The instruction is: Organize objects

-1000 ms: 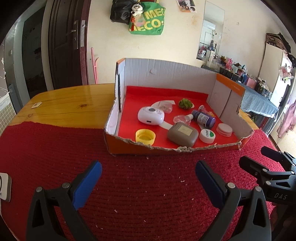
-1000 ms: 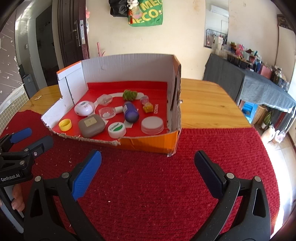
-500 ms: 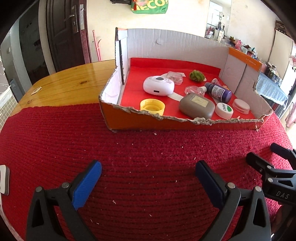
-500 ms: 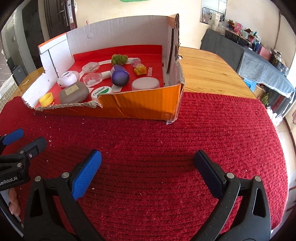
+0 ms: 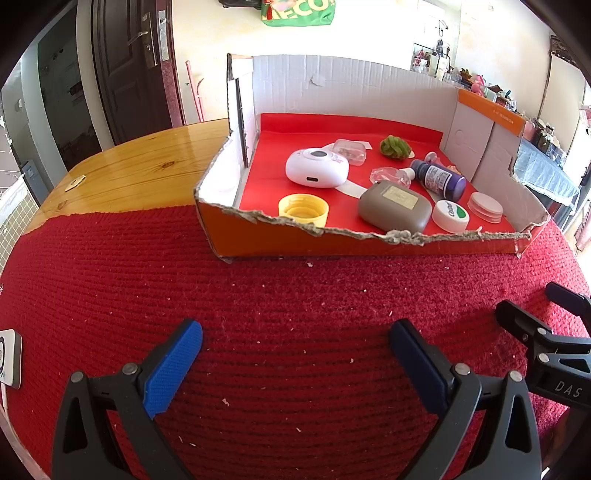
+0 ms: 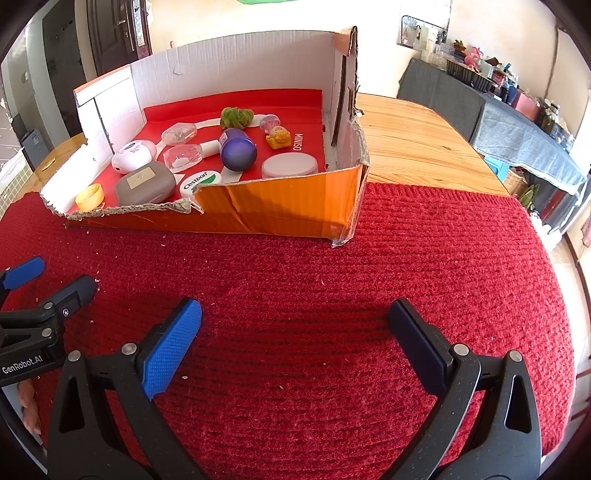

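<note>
Green bag (image 5: pixel 297 13) cut off by top edge; white device (image 5: pixel 8 357) cut by left edge; bottle label (image 5: pixel 437 177) unreadable.

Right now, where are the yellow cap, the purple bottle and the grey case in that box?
yellow cap (image 5: pixel 303 209): left wrist view, on its open ribbed inside.
purple bottle (image 6: pixel 238 150): right wrist view, on its rounded base end.
grey case (image 5: pixel 394 206): left wrist view, on its lid beside the label.
</note>
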A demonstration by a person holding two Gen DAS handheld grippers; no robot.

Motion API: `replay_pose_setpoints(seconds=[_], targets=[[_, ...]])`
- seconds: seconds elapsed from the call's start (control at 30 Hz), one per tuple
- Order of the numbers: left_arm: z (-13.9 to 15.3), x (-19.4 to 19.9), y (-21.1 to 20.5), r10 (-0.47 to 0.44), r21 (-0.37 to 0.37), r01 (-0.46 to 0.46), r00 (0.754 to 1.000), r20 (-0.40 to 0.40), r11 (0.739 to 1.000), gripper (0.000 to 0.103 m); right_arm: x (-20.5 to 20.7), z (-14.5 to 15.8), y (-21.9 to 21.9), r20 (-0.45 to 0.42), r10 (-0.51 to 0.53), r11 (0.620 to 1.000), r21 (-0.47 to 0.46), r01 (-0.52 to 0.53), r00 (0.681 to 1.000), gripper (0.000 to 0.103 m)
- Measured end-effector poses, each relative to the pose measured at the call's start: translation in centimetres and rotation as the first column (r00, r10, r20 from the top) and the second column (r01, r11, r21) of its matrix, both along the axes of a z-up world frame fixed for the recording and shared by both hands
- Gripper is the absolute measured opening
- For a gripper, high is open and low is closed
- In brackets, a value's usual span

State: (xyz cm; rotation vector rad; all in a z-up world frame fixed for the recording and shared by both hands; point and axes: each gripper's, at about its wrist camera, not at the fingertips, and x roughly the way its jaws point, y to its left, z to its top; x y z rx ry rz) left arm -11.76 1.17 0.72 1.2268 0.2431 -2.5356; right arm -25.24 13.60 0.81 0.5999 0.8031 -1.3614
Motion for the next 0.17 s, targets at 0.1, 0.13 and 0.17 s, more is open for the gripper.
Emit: replay_pose_setpoints(seconds=[0.1,0.13,0.17], targets=[[0.0,0.01,-0.01,0.0,0.0,0.0,1.0,0.0,1.0,0.103,0.0,-0.01,0.01,0.0,0.0,1.0,0.0,0.0,1.0,0.103],[0.0,-0.01,0.01,0.0,0.0,0.0,1.0,0.0,1.0,0.103,0.0,-0.01,0.01,0.0,0.0,1.0,0.0,0.0,1.0,0.103],[0.0,-0.01,0.01,0.0,0.0,0.0,1.0,0.001,1.0,0.103,-0.01,-0.01,0.01,0.0,0.0,1.0,0.0,0.0,1.0,0.103]])
